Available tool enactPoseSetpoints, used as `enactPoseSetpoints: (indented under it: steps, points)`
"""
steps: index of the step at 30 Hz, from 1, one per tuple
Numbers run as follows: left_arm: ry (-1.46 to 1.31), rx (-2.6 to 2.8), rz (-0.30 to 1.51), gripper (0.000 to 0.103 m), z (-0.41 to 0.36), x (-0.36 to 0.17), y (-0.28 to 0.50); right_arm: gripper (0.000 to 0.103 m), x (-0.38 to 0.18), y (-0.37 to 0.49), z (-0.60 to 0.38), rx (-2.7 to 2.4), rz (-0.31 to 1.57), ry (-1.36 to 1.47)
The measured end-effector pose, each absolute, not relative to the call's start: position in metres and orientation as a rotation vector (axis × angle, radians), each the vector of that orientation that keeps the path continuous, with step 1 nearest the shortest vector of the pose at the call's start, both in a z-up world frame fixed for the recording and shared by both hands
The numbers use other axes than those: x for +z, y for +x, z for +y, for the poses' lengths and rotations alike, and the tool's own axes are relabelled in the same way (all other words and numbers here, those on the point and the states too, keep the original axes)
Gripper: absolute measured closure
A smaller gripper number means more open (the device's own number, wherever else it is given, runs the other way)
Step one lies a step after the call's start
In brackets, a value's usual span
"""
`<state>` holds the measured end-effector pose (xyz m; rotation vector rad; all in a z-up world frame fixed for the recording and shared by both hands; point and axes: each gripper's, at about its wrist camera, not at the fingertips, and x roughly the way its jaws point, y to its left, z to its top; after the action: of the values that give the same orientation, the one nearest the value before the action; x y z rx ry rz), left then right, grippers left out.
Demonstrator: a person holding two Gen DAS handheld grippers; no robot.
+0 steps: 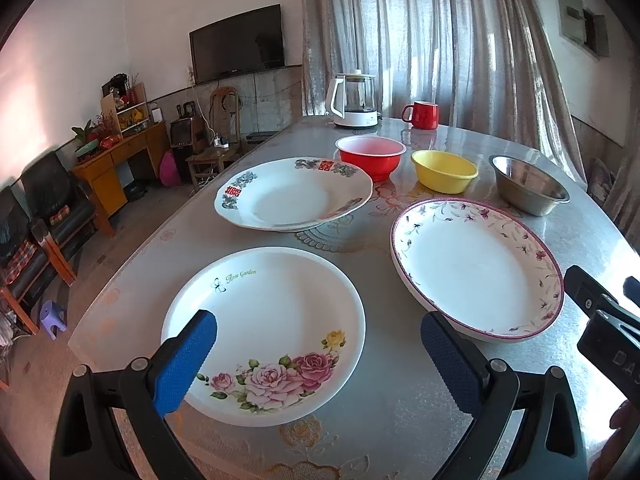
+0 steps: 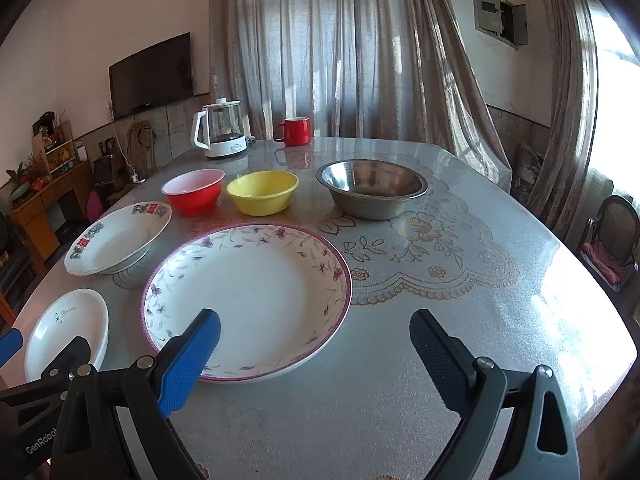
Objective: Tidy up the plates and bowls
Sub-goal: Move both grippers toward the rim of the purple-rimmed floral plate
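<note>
Plates (image 1: 264, 332) and bowls (image 1: 444, 170) are lying singly across the table (image 2: 460, 320), plates nearer and bowls behind, unstacked, while the left gripper (image 1: 320, 356) and right gripper (image 2: 316, 352) are hovering wide and empty, apparently awaiting a first pick.

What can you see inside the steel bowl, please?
The steel bowl looks empty in the right wrist view: bare shiny walls and most of its floor. Its near rim hides the closest strip of floor, so that part cannot be checked.
</note>
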<state>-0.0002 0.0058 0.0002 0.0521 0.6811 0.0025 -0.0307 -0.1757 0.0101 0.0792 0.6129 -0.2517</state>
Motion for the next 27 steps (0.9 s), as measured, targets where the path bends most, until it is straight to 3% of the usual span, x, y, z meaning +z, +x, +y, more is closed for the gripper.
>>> enactPoseSetpoints:
  steps: [27]
  points:
    - [0.089, -0.020, 0.695, 0.000, -0.0041, -0.0047, 0.0052, 0.006, 0.0072, -0.0210, -0.1839, -0.245, 0.598, 0.096]
